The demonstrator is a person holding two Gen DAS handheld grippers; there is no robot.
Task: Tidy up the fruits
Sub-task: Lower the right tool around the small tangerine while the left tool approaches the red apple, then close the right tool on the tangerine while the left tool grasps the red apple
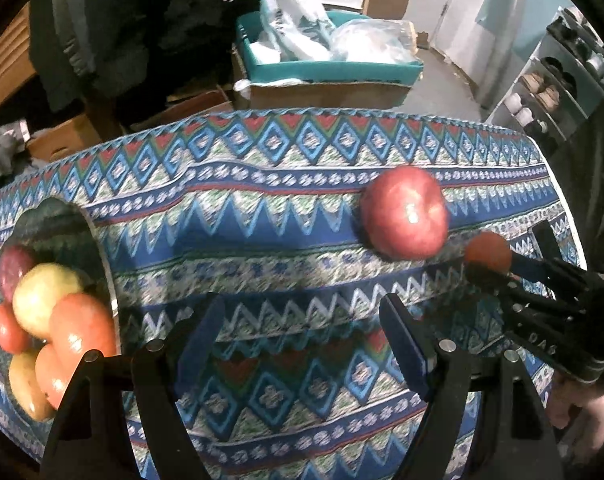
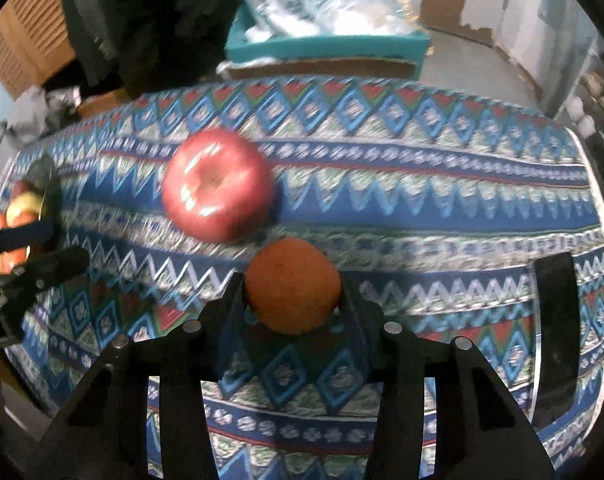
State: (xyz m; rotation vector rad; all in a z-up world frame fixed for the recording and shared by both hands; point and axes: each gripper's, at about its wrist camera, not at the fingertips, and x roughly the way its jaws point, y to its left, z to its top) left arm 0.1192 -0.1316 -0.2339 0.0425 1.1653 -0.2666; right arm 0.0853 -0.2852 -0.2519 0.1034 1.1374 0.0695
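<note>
My right gripper (image 2: 292, 300) is angled steeply down at the table, both fingers (image 2: 230, 300) clamped tight on the orange (image 2: 292, 292), one on each side. My left gripper (image 1: 302, 340) points down too, jaws standing wide apart with nothing between them. From its camera I can see a bit of my right hand (image 1: 582, 412) behind the other tool.

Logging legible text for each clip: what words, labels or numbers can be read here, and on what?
"DAS", faint and uncertain: white letters on the right gripper body.
Print on the plastic bag: too blurred to read.
No other text shows.
</note>
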